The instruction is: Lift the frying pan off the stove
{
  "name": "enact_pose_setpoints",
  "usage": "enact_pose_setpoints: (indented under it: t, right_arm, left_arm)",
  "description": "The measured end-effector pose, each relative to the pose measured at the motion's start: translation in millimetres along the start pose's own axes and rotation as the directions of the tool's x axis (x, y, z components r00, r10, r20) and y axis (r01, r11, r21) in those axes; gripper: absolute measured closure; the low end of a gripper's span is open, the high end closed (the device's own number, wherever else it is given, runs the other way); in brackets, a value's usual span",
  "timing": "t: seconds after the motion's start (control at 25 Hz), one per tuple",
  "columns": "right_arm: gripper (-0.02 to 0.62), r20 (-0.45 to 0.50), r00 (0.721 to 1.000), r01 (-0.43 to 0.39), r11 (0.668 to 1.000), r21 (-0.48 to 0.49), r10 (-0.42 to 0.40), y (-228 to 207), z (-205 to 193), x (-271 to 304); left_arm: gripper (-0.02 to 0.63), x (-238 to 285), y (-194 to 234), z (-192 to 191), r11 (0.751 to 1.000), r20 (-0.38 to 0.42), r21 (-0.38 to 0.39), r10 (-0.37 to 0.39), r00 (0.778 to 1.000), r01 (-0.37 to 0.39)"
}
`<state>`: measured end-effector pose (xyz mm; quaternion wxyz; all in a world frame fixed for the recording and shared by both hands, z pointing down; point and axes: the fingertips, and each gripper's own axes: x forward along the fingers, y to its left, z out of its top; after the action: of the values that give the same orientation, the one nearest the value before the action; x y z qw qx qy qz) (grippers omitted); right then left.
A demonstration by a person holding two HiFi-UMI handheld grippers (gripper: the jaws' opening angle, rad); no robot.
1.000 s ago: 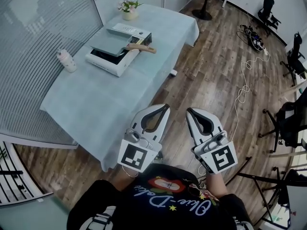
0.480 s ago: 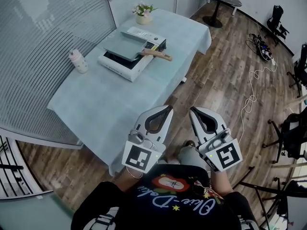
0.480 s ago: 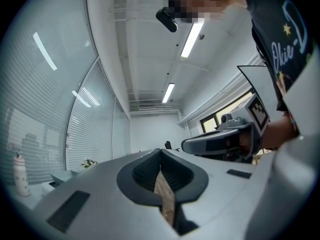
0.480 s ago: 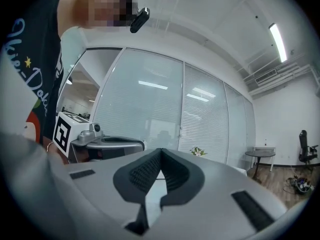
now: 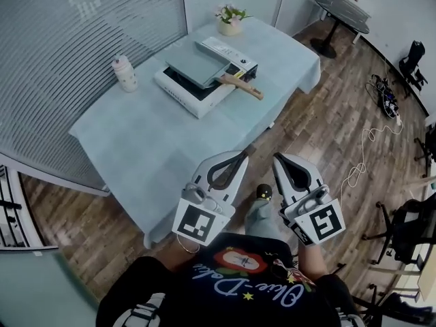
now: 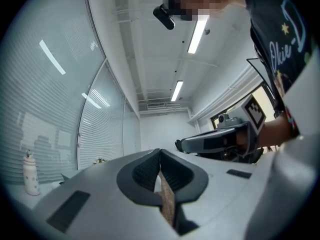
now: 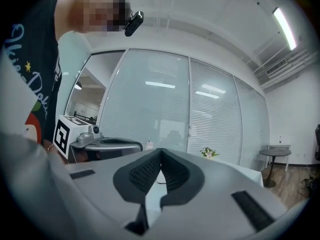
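Table (image 5: 136, 148) nearer now — frying pan (image 5: 195, 62) hard to make out.

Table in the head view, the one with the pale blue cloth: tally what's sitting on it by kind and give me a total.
Stove: 1
Frying pan: 1
Bottle: 1
Flower pot: 1
Total: 4

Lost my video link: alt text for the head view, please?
Left gripper and right gripper, jaws shut and empty, are held short of the blue-clothed table. Across it, the frying pan sits untouched on the white stove.
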<state>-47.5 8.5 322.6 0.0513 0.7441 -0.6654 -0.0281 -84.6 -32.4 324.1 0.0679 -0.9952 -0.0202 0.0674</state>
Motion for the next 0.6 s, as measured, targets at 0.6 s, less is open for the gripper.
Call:
enact_pose_setpoints:
  t: [0.6]
  right_arm:
    - [0.595, 0.080, 0.947, -0.315, 0.948, 0.053, 0.310, -67, -11, 76]
  left_arm:
    - [0.601, 60, 57, -22, 0.951, -0.084, -0.005, 0.309, 0.947, -0.310]
